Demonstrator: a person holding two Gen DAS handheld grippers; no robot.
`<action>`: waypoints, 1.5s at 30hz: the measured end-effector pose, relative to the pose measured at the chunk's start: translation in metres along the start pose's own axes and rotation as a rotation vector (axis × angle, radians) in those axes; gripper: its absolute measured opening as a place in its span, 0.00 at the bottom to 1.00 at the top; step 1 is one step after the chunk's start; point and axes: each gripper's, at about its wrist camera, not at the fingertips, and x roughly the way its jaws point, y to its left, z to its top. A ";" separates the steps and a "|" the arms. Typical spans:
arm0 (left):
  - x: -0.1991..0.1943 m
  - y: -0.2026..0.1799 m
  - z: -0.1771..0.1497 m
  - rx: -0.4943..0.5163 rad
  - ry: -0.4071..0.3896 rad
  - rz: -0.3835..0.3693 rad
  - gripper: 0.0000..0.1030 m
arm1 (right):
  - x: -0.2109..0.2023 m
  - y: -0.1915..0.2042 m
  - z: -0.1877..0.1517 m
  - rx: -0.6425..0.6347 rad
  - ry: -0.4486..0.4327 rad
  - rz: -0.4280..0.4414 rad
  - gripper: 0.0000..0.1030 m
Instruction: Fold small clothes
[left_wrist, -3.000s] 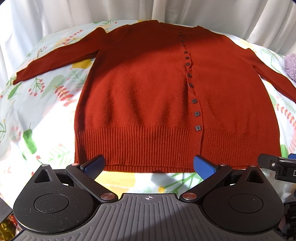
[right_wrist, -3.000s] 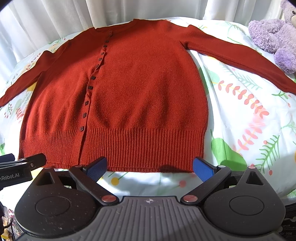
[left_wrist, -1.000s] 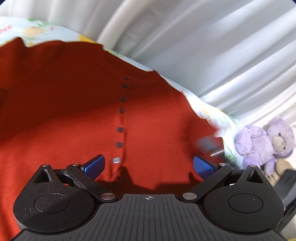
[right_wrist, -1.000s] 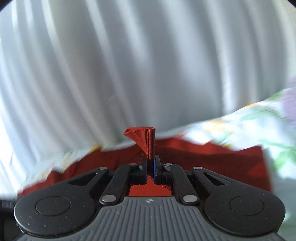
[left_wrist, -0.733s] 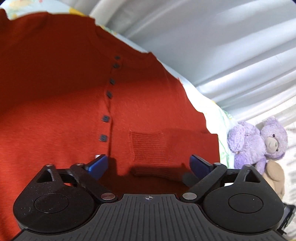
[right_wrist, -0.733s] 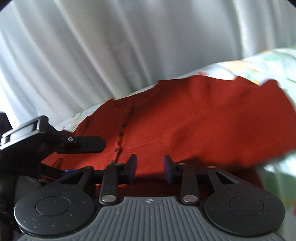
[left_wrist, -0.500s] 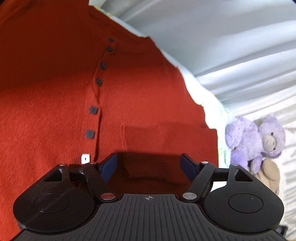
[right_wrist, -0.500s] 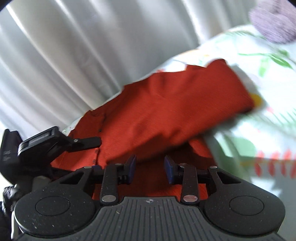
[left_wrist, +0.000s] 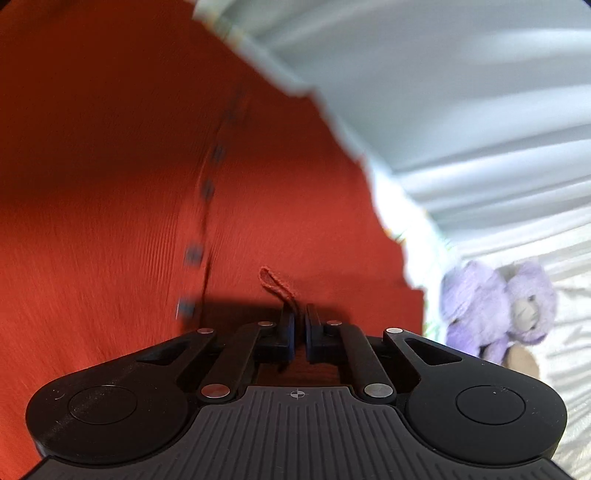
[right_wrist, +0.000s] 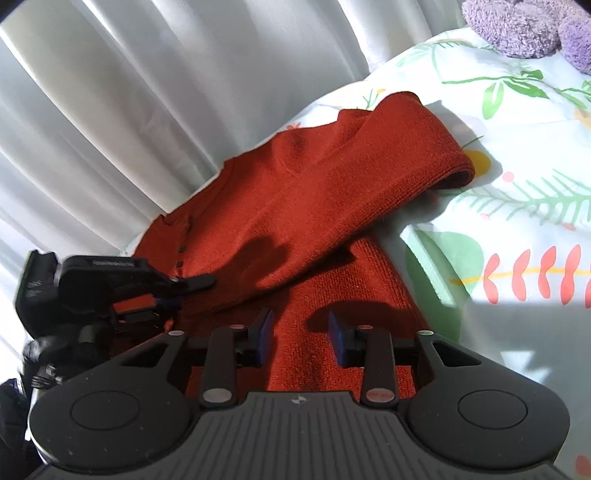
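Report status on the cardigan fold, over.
Left gripper shut on cardigan cuff. Right gripper open above cardigan, empty. One sleeve folded across the body. Nothing in the way.

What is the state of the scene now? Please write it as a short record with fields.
garment: red cardigan, lying on the floral sheet
right sleeve: folded across the cardigan body
left gripper: shut on a fold of the cuff
right gripper: open, holding nothing, above the cardigan
other object: purple plush toy beside the cardigan
background: white curtain
image quality: left wrist view is blurred
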 end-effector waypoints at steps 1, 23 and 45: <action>-0.013 -0.005 0.008 0.031 -0.045 -0.013 0.06 | 0.000 0.000 0.001 -0.005 -0.002 -0.012 0.32; -0.069 0.085 0.065 0.177 -0.162 0.307 0.07 | 0.027 0.010 0.081 -0.035 -0.024 -0.033 0.36; -0.087 0.055 0.086 0.465 -0.314 0.488 0.06 | 0.140 0.042 0.137 -0.192 -0.003 -0.151 0.09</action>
